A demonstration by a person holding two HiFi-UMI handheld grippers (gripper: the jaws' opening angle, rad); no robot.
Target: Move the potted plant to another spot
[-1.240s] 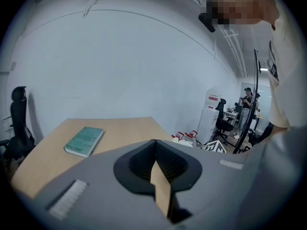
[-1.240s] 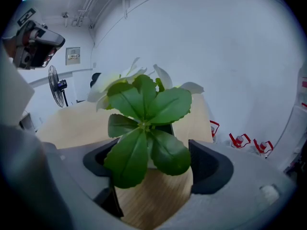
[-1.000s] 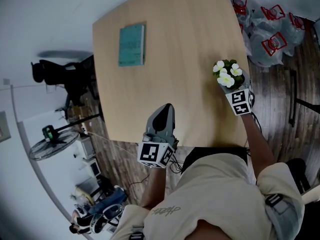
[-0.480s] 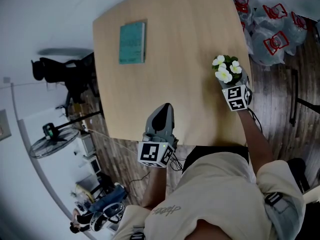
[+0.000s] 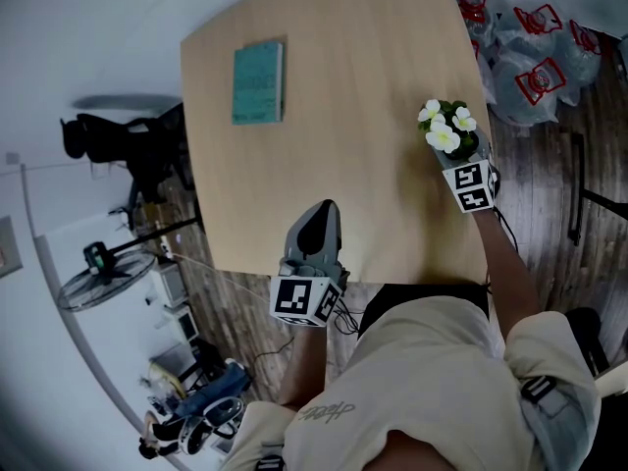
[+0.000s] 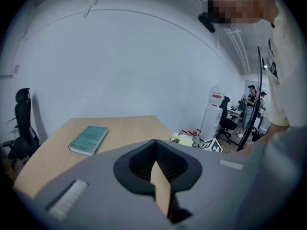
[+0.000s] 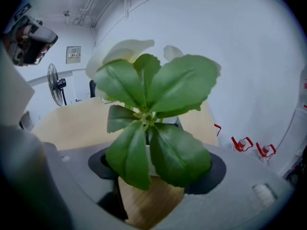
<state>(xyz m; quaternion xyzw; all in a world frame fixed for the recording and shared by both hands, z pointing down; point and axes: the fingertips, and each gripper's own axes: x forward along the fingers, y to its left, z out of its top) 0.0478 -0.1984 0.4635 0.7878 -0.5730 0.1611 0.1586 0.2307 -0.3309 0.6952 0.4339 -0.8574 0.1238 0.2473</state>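
The potted plant (image 5: 446,130), with white flowers and green leaves, stands near the right edge of the wooden table (image 5: 343,165). My right gripper (image 5: 456,155) reaches round it from the near side. In the right gripper view the leaves (image 7: 153,123) fill the middle, and the small white pot sits between the two pads. The right gripper (image 7: 158,169) has just been closing on the pot, but I see no pad pressing on it. My left gripper (image 5: 319,214) rests shut and empty at the table's near edge. From the left gripper (image 6: 156,145) the plant (image 6: 183,139) shows far to the right.
A teal book (image 5: 258,82) lies on the far left part of the table. Plastic bags with red handles (image 5: 535,62) sit on the floor beyond the right edge. A fan (image 5: 98,283) and a black office chair (image 5: 118,150) stand to the left. People (image 6: 252,99) stand far off.
The right gripper has moved a little further away from me along the table's right edge, around the plant. The left gripper has kept still.
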